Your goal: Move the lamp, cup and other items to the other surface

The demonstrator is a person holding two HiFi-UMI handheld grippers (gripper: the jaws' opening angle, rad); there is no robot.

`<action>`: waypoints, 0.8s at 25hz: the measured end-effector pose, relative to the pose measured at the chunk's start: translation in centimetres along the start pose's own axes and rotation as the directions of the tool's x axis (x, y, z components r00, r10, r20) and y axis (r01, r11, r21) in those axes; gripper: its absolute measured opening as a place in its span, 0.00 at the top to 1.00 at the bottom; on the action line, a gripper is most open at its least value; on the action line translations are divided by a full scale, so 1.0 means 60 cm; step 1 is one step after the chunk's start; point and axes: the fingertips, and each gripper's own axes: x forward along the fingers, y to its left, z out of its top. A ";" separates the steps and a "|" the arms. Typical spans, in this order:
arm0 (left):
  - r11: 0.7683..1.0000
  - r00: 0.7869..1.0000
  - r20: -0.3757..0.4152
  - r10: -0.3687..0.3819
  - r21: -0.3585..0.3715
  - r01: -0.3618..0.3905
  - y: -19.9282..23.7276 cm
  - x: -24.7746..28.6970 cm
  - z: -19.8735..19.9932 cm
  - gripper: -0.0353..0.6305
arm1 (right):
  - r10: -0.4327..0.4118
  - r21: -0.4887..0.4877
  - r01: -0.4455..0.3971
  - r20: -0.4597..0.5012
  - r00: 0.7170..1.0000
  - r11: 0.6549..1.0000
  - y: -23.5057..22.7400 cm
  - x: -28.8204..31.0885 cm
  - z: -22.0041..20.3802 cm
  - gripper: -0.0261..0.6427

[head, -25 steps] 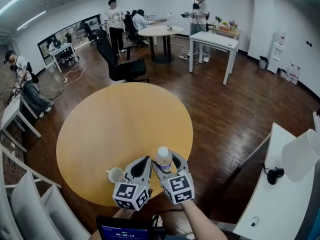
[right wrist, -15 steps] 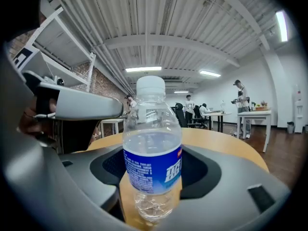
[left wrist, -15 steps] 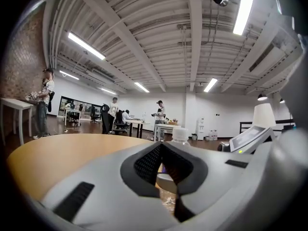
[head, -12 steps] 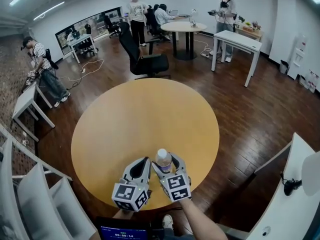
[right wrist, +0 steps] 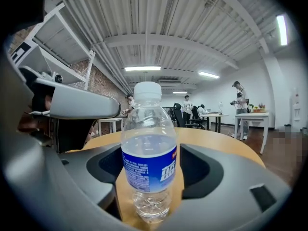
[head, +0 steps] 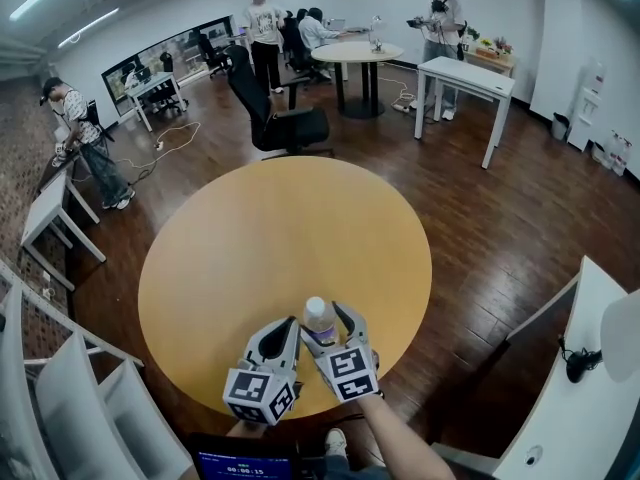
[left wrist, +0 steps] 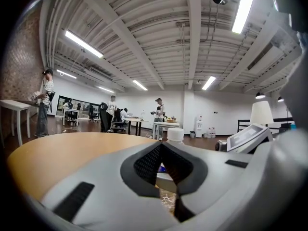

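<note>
1. Right gripper [head: 328,328]: jaws opening, wider than a second ago. The bottle [right wrist: 147,148] stands upright between them on the table [head: 270,238], pads clear.
2. Left gripper [left wrist: 166,163]: pressed together, empty.
3. Judgement: bottle being released here.

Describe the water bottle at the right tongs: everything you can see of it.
The water bottle is clear plastic with a white screw cap and a blue wrap label with white print. It is more than half full of clear liquid. It stands upright on the round wooden table, near the person's edge. It sits between the jaws of the right tongs, which are opening; table shows on both sides, so the pads are not pressing it.
</note>
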 end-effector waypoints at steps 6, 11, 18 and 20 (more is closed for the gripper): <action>1.000 1.000 0.012 0.017 -0.003 -0.017 -0.007 -0.016 0.011 0.93 | 0.023 -0.002 -0.023 0.030 0.999 1.000 0.011 -0.024 0.024 0.43; 1.000 1.000 0.024 -0.009 -0.002 0.009 -0.042 -0.026 0.025 0.93 | 0.003 0.008 -0.003 0.053 0.999 1.000 0.008 -0.069 0.042 0.43; 0.990 0.989 0.028 -0.142 0.004 0.142 -0.174 -0.006 0.026 0.93 | -0.108 -0.002 0.109 0.102 0.989 0.994 -0.054 -0.200 0.057 0.52; 0.982 0.981 0.024 -0.190 0.006 0.190 -0.222 0.003 0.022 0.93 | -0.159 -0.002 0.160 0.116 0.980 0.987 -0.078 -0.250 0.061 0.62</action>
